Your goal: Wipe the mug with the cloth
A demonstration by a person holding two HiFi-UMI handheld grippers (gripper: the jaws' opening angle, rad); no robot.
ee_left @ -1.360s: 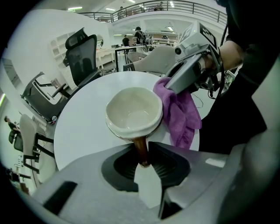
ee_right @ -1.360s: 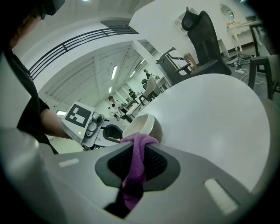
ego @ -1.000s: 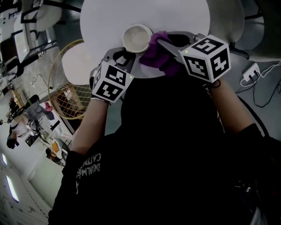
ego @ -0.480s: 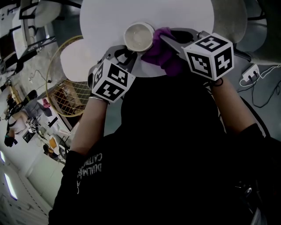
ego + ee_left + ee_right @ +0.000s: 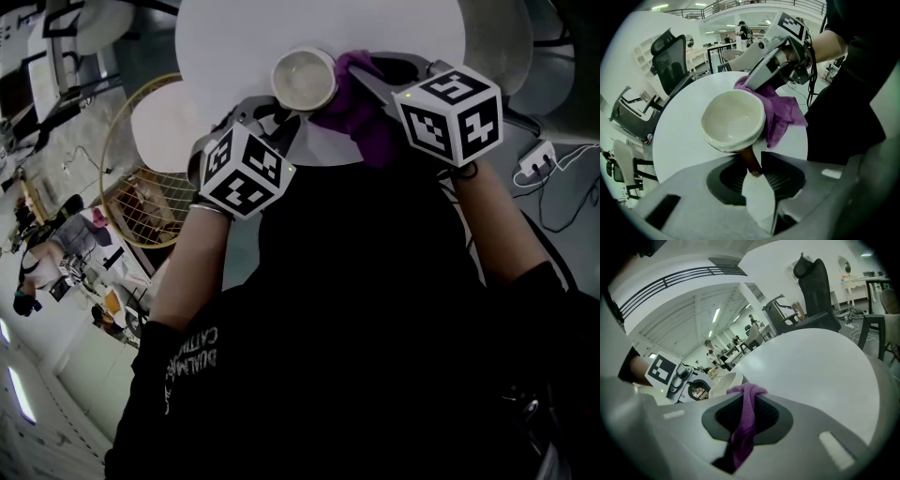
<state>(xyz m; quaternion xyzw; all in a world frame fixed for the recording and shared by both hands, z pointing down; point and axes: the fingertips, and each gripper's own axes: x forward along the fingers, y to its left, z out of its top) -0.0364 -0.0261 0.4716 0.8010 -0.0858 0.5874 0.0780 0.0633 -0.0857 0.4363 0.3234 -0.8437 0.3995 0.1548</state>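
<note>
The cream ceramic mug [image 5: 304, 80] with a brown handle [image 5: 751, 161] is over the round white surface [image 5: 394, 28], near the edge closest to the person, its mouth facing up. No view shows for certain whether its base rests on the surface.

The left gripper [image 5: 277, 117] points steeply down at the mug from the near side. Its jaws stand spread and have just been opening. In the left gripper view the handle reaches from the mug's wall [image 5: 733, 119] into the gap between the jaw tips, close to both dark pads. Below the handle's end, bare surface shows through the gap.

The right gripper [image 5: 361, 80] comes in from the other side with its jaws pinched on the crumpled purple cloth [image 5: 361, 108]. In the right gripper view a strip of the cloth [image 5: 745, 423] runs down between the pads, and a bunch of it bulges out over the tips. That bunch lies against the mug's outer wall on the side away from the left gripper, and a loose fold [image 5: 785, 115] hangs down toward the surface. The mug's rim [image 5: 723, 383] shows just beyond the right jaws, with the left gripper's marker cube [image 5: 661, 370] behind it.
</note>
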